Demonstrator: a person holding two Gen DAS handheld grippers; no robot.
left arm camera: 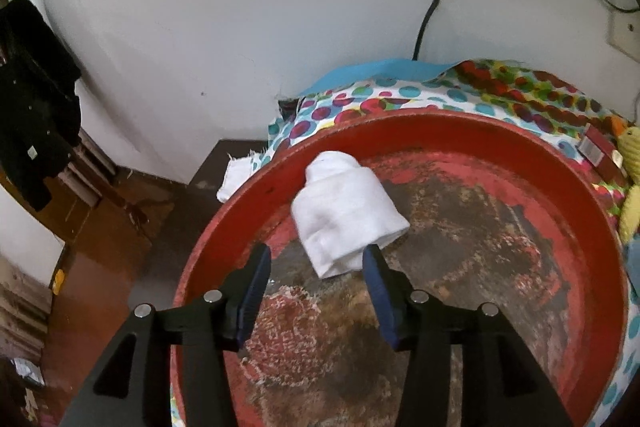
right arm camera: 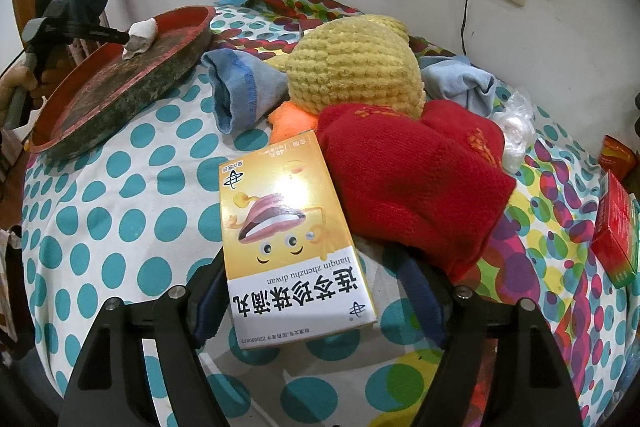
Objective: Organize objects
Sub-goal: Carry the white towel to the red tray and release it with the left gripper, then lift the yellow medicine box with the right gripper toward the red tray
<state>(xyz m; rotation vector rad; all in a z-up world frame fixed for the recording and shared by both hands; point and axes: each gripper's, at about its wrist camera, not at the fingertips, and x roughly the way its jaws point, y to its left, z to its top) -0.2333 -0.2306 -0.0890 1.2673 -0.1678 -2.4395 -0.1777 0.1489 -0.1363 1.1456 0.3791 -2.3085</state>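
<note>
Over the red tray [left arm camera: 400,131], the left tongs [left arm camera: 318,267] stand wide, and the rolled white sock [left arm camera: 344,215] lies on the worn tray floor near the far rim, between the two blue pads [left arm camera: 252,291] but not pressed by them; the right pad seems only to touch its near end. So the sock looks delivered, and I judge that this step, putting one item into the tray, is finishing. In the right wrist view the same tray sits at the left edge of the desk, on the dotted cloth [right arm camera: 120,207], and the other things wait in a heap: a yellow medicine box [right arm camera: 288,227], a red knitted sock [right arm camera: 416,187], a yellow plush toy [right arm camera: 356,67], a blue sock [right arm camera: 236,91] and a small red box [right arm camera: 616,227] far to the right. The right tongs [right arm camera: 316,291] are also wide, with the near end of the medicine box between the jaws; the box lies flat and I see no squeeze on it. The next move probably asks the right tongs to close on the box sides, lift it clear of the red sock that lies just beside it, and carry it toward the tray.
</note>
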